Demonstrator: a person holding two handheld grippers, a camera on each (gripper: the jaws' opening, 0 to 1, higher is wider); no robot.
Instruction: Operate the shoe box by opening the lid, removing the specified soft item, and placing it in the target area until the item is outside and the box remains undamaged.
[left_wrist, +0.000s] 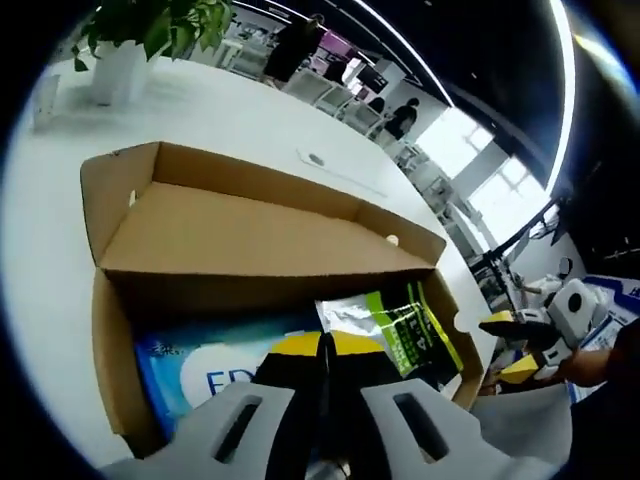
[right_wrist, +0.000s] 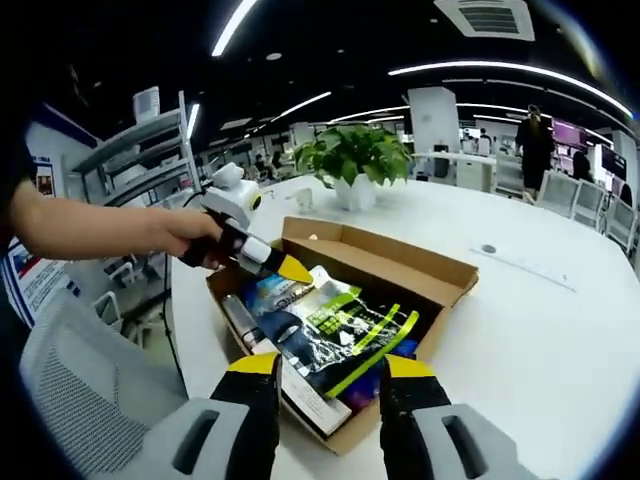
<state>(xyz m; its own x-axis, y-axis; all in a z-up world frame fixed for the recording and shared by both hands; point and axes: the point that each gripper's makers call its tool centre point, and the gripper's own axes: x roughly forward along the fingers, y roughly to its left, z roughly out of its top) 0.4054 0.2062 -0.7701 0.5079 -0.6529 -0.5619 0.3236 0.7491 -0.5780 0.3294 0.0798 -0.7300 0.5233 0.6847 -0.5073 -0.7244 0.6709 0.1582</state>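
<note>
The cardboard shoe box (left_wrist: 110, 330) stands open on the white table, its lid (left_wrist: 250, 235) folded back behind it. Inside lie a blue-and-white soft packet (left_wrist: 200, 370) and a green-and-black packet (left_wrist: 410, 325). My left gripper (left_wrist: 322, 350) hovers low over these packets with its yellow-tipped jaws pressed together; whether anything is pinched between them I cannot tell. In the right gripper view the box (right_wrist: 445, 290) holds several packets, among them the green-striped one (right_wrist: 360, 320). A hand holds the left gripper (right_wrist: 290, 268) over the box's left end. My right gripper (right_wrist: 330, 375) stands open at the box's near edge.
A potted plant (right_wrist: 355, 160) in a white pot stands on the table (right_wrist: 540, 340) beyond the box, also visible as the plant (left_wrist: 130, 40). A grey mesh chair (right_wrist: 70, 380) is at the table's left edge. The right gripper (left_wrist: 505, 345) sits beside the box's right end.
</note>
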